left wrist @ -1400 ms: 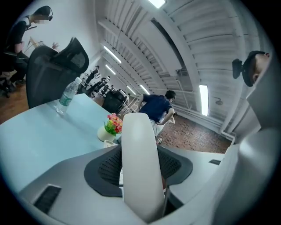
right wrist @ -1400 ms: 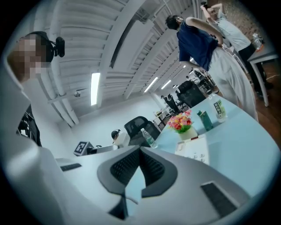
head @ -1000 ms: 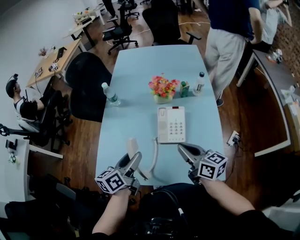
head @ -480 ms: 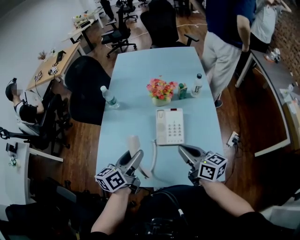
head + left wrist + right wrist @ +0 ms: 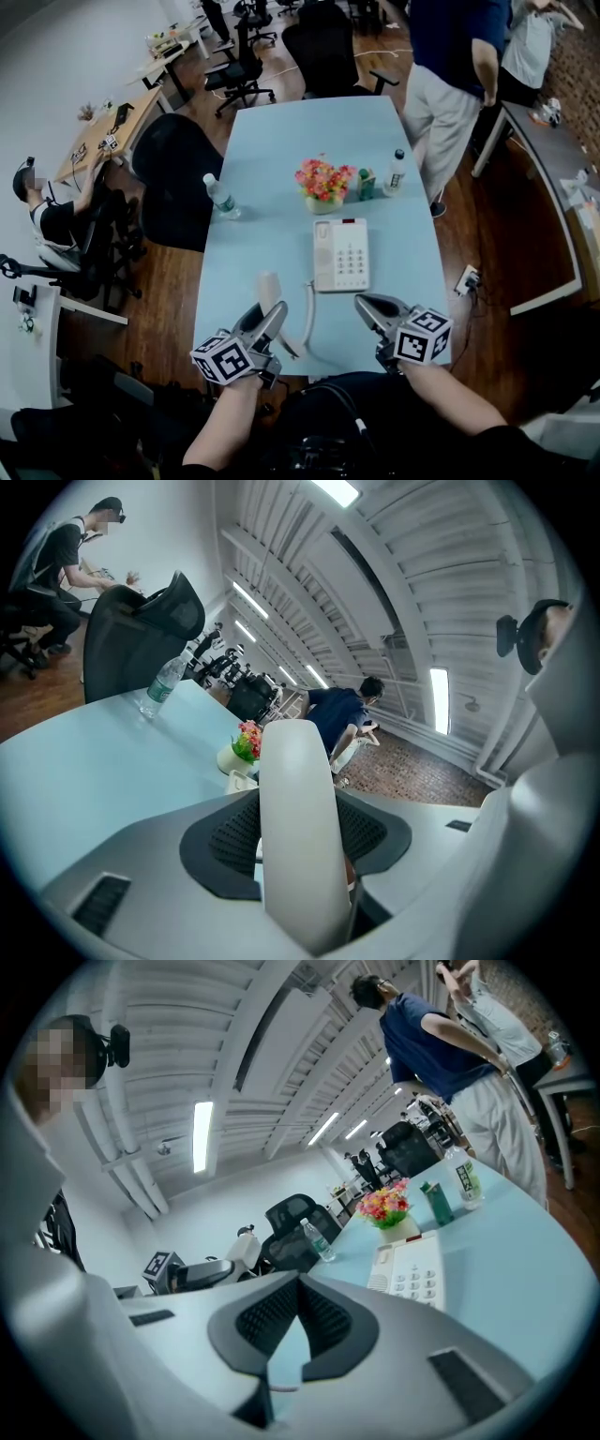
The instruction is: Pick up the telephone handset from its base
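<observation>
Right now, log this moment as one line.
left gripper: shut on handset | right gripper: shut, empty | handset: off telephone base, cord attached | telephone base: on table

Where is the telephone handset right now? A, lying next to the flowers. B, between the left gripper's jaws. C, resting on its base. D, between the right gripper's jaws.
B: the white telephone handset is clamped between the left gripper's pads, off the telephone base, while the right gripper is shut on nothing.
</observation>
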### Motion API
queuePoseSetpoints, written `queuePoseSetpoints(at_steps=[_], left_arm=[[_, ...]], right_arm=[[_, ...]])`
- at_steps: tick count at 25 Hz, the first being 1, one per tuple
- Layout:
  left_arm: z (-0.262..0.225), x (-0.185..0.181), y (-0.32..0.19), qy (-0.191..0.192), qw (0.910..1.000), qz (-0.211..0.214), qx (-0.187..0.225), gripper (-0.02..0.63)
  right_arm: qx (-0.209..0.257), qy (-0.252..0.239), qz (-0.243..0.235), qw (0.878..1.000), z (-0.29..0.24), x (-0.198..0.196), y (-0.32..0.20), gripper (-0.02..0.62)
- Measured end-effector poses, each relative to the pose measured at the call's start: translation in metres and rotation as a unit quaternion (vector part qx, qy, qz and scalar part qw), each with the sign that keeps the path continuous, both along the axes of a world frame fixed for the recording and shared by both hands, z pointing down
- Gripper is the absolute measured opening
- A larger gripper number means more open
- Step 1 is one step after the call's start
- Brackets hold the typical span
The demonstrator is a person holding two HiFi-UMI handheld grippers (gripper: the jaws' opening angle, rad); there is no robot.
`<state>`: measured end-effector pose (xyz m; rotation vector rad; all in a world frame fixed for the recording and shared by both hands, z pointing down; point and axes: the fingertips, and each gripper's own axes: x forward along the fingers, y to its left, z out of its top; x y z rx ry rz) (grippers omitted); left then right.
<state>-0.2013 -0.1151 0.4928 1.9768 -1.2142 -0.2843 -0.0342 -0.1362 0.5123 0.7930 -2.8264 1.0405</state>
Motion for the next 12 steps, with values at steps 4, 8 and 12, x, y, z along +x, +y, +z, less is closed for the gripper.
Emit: queuePoseSetpoints(at_steps=[4, 8, 12], left_arm=[[-0.001, 0.000, 0.002, 0.004, 1.0000, 0.002, 0.004, 0.225], [0.006, 0.000, 0.003, 0.010, 0.9999, -0.001, -0.003, 0.225], [0.010, 0.003, 0.003, 0.014, 0.9999, 0.003, -0.006, 0.225]], right_arm=[[-0.005, 0.005, -0.007, 1.000, 0.008, -0.001, 0.003, 0.015], [0.006, 0.023, -0.005, 1.000, 0.009, -0.001, 0.002, 0.014], [0.001, 0.018, -0.005, 1.000, 0.007, 0.000, 0.003, 0.014]])
